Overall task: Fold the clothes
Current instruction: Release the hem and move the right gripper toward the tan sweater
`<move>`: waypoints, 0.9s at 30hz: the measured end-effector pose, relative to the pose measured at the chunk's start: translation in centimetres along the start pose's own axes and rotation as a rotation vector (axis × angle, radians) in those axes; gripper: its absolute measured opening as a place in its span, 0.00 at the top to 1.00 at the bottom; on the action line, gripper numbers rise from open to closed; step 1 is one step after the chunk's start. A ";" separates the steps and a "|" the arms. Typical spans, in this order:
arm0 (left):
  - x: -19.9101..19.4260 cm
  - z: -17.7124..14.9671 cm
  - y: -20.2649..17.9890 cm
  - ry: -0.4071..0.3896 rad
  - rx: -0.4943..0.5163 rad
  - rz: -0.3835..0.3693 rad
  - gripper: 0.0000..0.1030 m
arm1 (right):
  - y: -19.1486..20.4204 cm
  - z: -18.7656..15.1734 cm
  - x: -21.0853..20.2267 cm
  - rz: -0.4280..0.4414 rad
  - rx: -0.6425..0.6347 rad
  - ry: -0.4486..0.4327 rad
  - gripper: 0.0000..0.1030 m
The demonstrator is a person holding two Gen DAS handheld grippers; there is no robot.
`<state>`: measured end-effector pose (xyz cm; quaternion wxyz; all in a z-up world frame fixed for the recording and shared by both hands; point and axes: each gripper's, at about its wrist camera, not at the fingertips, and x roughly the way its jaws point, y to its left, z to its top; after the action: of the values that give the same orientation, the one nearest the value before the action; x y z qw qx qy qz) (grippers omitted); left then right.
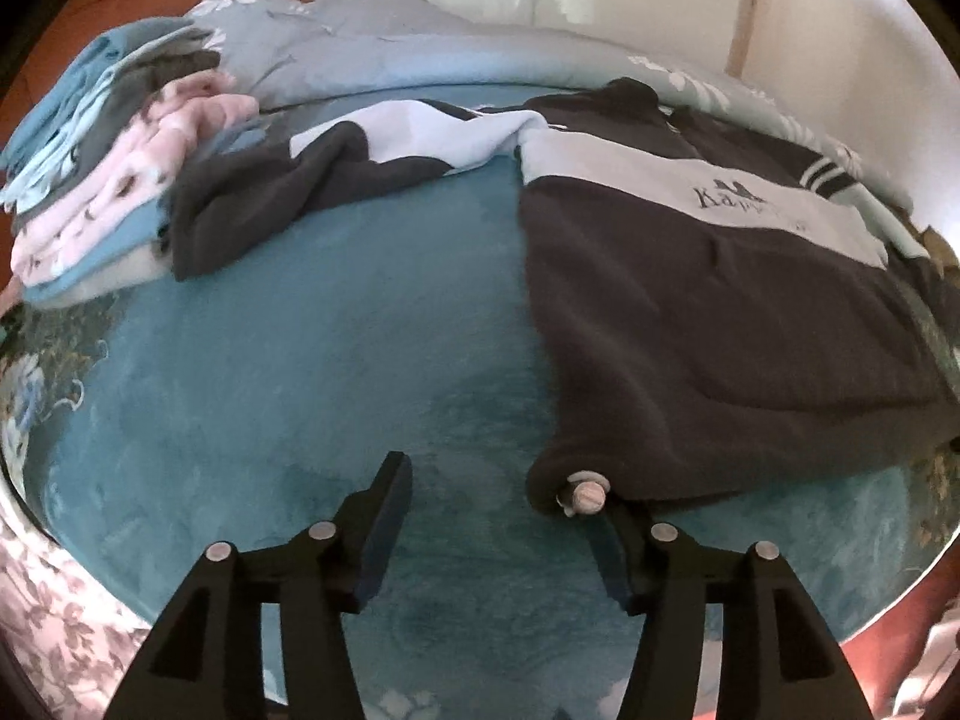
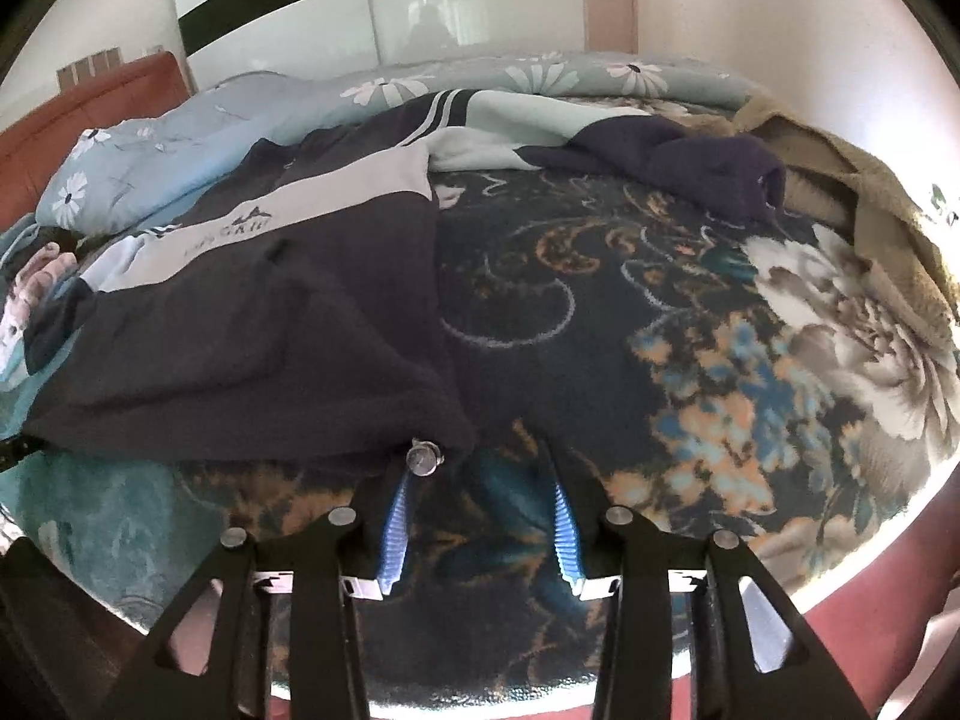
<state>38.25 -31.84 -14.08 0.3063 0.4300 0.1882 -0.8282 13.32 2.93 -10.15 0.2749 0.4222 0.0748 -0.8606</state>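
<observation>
A bed point(image 1: 336, 324) fills both views, spread with a teal blanket point(image 1: 288, 372) whose border is dark with flowers point(image 2: 810, 312). A pale blue floral duvet point(image 1: 372, 42) is bunched along the far side at 12 o'clock, with a red-brown headboard point(image 2: 90, 114) behind it and a white wardrobe point(image 2: 372, 6) beyond.

A dark hoodie point(image 1: 708, 312) with a pale chest band lies flat on the blanket, front up. In the left wrist view it covers the area from 1 to 3 o'clock, its left sleeve point(image 1: 312, 174) trailing toward 11 o'clock. In the right wrist view the hoodie point(image 2: 252, 336) lies from 9 to 11 o'clock, its other sleeve point(image 2: 672, 168) reaching toward 1 o'clock next to a tan towel point(image 2: 858, 192).

A stack of folded clothes point(image 1: 114, 168), pink, grey and blue, sits at 10 o'clock in the left view, just beside the sleeve's cuff.

The left tool point(image 1: 504, 516) is spread over the blanket at 6 o'clock; nothing lies between its fingers, and the hem corner rests on top of the right-hand finger's tip, beside a small bolt point(image 1: 585, 489).

The right tool point(image 2: 480, 492) is likewise spread at 6 o'clock, gripping nothing; the hoodie's other hem corner lies at its left-hand finger point(image 2: 393, 516), the blue pads showing bare.
</observation>
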 end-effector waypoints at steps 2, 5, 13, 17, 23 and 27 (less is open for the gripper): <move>-0.9 -0.2 -0.1 -0.022 0.035 -0.028 0.42 | -0.4 0.2 -0.5 0.035 0.018 0.008 0.60; -2.7 -0.6 0.1 -0.060 0.091 -0.059 0.42 | -1.6 0.8 -2.1 0.161 0.095 0.003 0.60; -7.4 1.5 3.2 -0.198 -0.015 -0.064 0.41 | -8.2 5.4 -3.4 0.212 0.323 -0.150 0.59; -6.8 3.5 2.4 -0.222 -0.053 -0.077 0.41 | -11.1 9.5 -0.3 0.019 0.288 -0.152 0.59; -4.0 4.7 -0.2 -0.169 -0.009 -0.105 0.41 | -18.1 14.0 4.6 -0.084 0.344 -0.076 0.59; -2.6 5.3 -0.7 -0.144 -0.011 -0.111 0.41 | -20.6 15.3 6.5 0.057 0.407 -0.044 0.58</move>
<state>35.79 -33.47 -8.94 0.2749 0.3565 0.1939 -0.8717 -11.41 12.04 -7.61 0.2100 0.4523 -0.1186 -0.8587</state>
